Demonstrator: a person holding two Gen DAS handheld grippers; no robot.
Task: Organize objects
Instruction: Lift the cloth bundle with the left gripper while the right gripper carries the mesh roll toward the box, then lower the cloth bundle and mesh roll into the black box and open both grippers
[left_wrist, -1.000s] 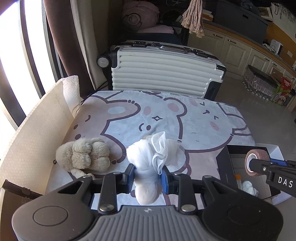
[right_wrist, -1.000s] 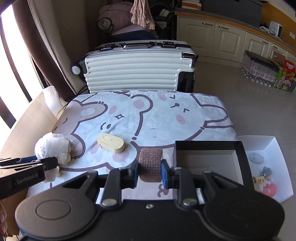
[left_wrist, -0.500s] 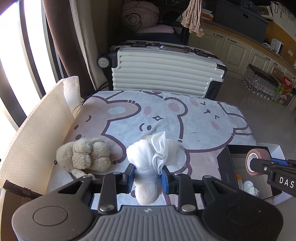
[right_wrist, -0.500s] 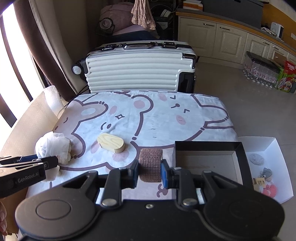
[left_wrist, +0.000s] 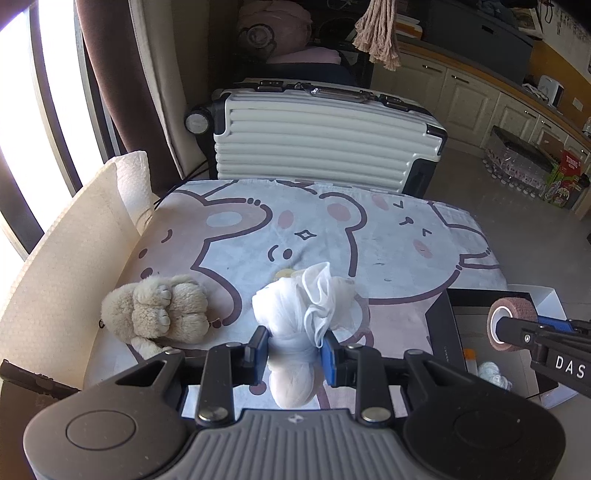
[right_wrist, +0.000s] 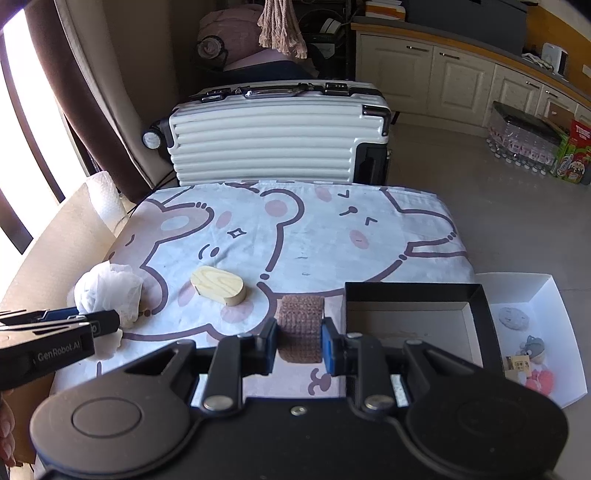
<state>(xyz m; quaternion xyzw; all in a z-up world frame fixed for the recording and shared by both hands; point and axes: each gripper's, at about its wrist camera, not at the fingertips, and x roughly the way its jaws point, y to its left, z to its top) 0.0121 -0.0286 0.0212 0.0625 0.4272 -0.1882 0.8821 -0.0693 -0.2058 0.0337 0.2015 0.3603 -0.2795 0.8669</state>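
Left wrist view: the left gripper (left_wrist: 294, 347) is clamped on a white gauzy cloth bundle (left_wrist: 300, 321), its blue pads pressing the bundle's waist so the loose ruffle fans out above and the rounded end hangs below. It is held clear above the bear-print table cover (left_wrist: 332, 236), probably so it can be carried to a container. A beige plush toy (left_wrist: 157, 312) lies on the cover to the left, beside a cardboard sheet (left_wrist: 55, 280). At the right edge the right gripper (left_wrist: 517, 328) shows side-on, with the brown bandage roll (left_wrist: 511, 321) seen end-on, hollow core visible, over the black box (left_wrist: 439, 325).

Right wrist view: the right gripper (right_wrist: 299, 341) is closed narrowly on the roll (right_wrist: 301, 328), pads on its 2 flat ends, just left of the black box (right_wrist: 413, 290), likely the drop spot. Only this view shows a wooden oval block (right_wrist: 218, 286) on the cover and a white tray (right_wrist: 554, 291) holding small trinkets; the plush toy is missing here. The left gripper (right_wrist: 107, 325) and the bundle (right_wrist: 107, 291) appear from the side.
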